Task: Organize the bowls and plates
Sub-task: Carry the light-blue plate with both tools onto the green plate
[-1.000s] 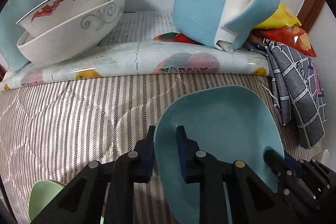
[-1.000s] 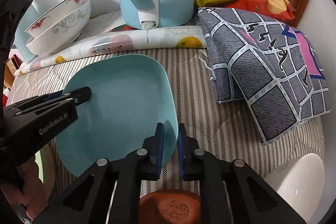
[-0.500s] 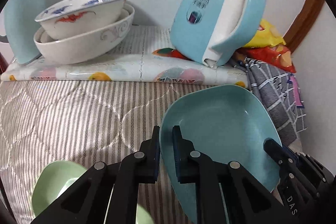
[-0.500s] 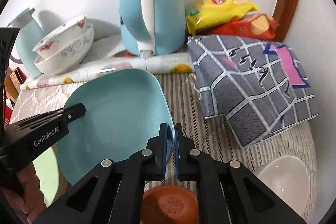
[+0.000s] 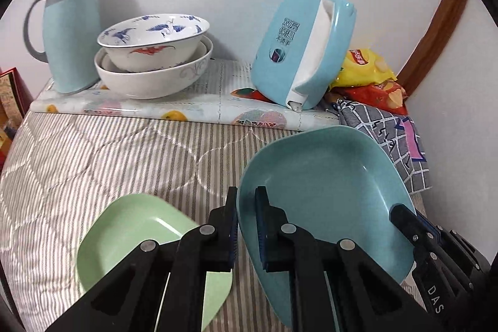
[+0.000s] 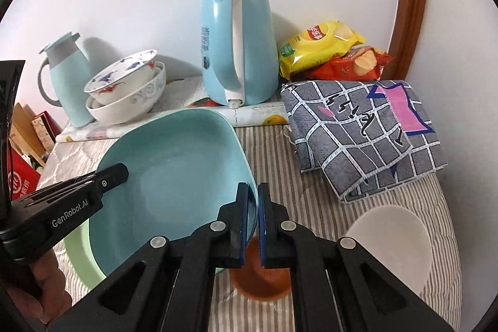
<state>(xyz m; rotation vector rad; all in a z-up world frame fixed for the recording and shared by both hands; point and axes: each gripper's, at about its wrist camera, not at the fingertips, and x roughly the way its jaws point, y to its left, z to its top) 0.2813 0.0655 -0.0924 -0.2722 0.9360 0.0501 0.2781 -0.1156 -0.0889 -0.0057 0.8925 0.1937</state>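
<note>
Nearest the lenses, both grippers share one load. The left gripper (image 5: 246,218) has its fingers pinched narrow on the 9 o'clock rim of the blue plate (image 5: 323,185), and the right gripper (image 6: 252,215) nips the opposite rim at about 3 o'clock. Holding it on both sides likely keeps the wide, shallow dish from tipping while it is carried clear of the striped bed cover (image 5: 93,151).

Just below and toward 8 o'clock lies the green plate (image 5: 130,226), flat on the cover; I judge it the probable landing spot, since stacking blue on green would tidy both. A brown dish (image 6: 261,285) sits under the right gripper, and a white plate (image 6: 395,241) lies at 4 o'clock.

Farther off, at 11 o'clock, the nested bowls (image 5: 155,58) rest stacked on a floral mat (image 5: 199,101), between a thermos jug (image 5: 71,27) and a kettle (image 5: 302,52).
</note>
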